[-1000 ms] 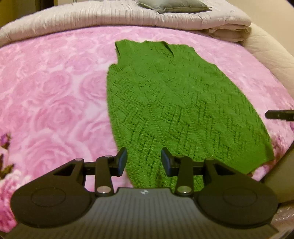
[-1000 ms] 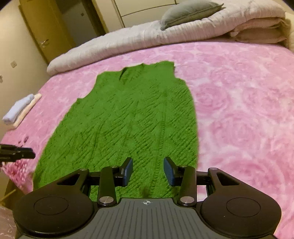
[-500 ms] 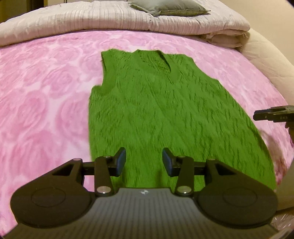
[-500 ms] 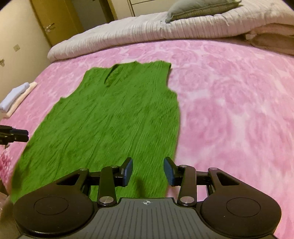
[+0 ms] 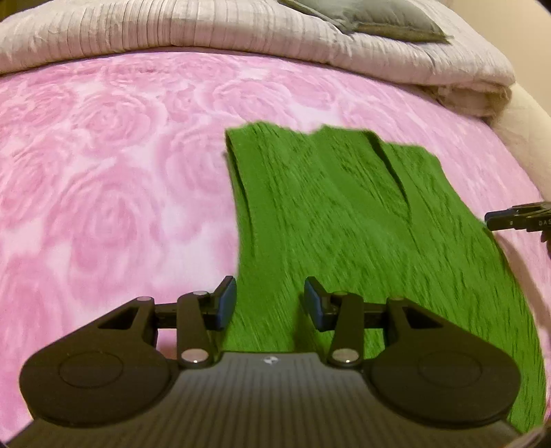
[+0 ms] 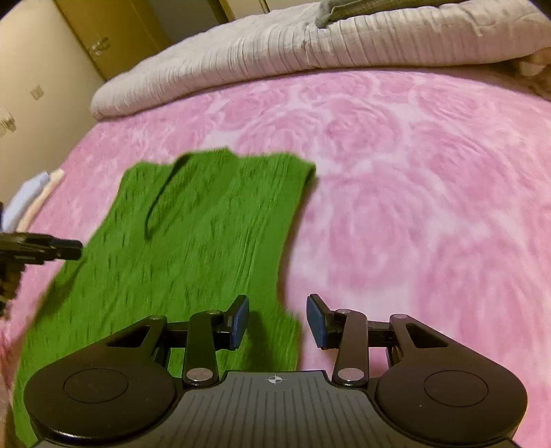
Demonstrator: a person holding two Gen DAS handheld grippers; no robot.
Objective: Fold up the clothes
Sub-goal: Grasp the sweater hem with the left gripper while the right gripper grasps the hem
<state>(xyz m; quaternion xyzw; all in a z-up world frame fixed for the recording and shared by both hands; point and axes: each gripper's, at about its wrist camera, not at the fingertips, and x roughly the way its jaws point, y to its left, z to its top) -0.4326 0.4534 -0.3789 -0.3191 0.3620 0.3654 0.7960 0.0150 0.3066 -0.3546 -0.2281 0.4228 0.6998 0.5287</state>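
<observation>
A green knit sleeveless vest (image 5: 344, 220) lies flat on the pink rose-patterned bed, neck end far from me; it also shows in the right wrist view (image 6: 193, 241). My left gripper (image 5: 270, 306) is open and empty, hovering over the vest's left side edge. My right gripper (image 6: 277, 320) is open and empty, over the vest's right side edge. Each gripper's tip shows at the edge of the other's view: the right one (image 5: 516, 220) and the left one (image 6: 44, 250).
The pink bedspread (image 5: 103, 206) spreads wide around the vest. A folded pale quilt (image 5: 206, 31) with a grey pillow (image 5: 372, 17) lies along the far end. Folded light cloths (image 6: 31, 200) sit at the bed's left edge. Wooden doors (image 6: 103, 38) stand beyond.
Both grippers have moved forward along the vest from its hem toward the shoulders and spread out to its side edges. The jaws stay open. The vest has not moved.
</observation>
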